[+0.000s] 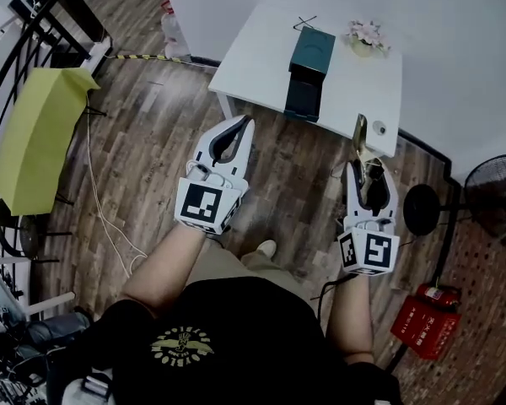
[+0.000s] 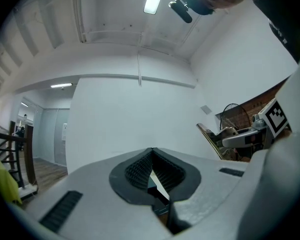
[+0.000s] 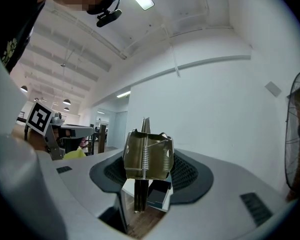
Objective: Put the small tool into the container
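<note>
The small tool (image 1: 362, 142), a brass-coloured metal clip with a spring, stands upright in my right gripper (image 1: 371, 169), whose jaws are shut on it. In the right gripper view the small tool (image 3: 149, 154) fills the gap between the pads. The container (image 1: 308, 72), a dark teal box with its lid swung open, rests on the white table (image 1: 253, 49) ahead of both grippers. My left gripper (image 1: 248, 123) hangs in the air over the wooden floor, its tips together and nothing held. The left gripper (image 2: 152, 151) points at a white wall.
On the table are a small flower ornament (image 1: 367, 35) and a little round object (image 1: 378, 128) near its front right corner. A black fan (image 1: 497, 197) and a red box (image 1: 430, 319) stand at the right. At the left a yellow-green cover (image 1: 38, 133) hangs over a stand.
</note>
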`<state>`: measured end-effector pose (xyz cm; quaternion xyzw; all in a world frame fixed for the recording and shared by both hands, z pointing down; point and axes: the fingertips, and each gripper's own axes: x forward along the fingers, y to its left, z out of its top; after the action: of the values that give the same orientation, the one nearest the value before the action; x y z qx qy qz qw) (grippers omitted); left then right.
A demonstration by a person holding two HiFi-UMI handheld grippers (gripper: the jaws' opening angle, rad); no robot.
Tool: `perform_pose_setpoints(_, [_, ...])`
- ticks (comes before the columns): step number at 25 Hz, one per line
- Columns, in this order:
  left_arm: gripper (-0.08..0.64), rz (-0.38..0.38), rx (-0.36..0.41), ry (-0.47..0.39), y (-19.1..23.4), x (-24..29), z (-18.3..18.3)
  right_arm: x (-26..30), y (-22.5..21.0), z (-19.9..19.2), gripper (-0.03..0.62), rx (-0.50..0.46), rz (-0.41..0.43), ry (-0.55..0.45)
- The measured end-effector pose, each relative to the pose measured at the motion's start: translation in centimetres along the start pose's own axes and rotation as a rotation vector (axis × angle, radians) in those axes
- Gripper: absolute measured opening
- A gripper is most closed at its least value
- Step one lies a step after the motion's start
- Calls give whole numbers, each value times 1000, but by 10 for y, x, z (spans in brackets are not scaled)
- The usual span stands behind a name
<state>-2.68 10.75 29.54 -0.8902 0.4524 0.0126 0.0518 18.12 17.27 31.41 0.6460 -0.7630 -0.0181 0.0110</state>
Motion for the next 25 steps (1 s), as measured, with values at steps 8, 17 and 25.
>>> perform_pose_setpoints(8, [8,36,10,-1,0,9,7,9,-11,-1,224,29,28,12])
perform_pose_setpoints(17, [7,25,18,-3,1,17,7,25,-14,-5,224,25,33,23])
perform_pose_setpoints(25, [8,-1,-33,28,9,37,-6,44,-9,-23,224,46,43,54])
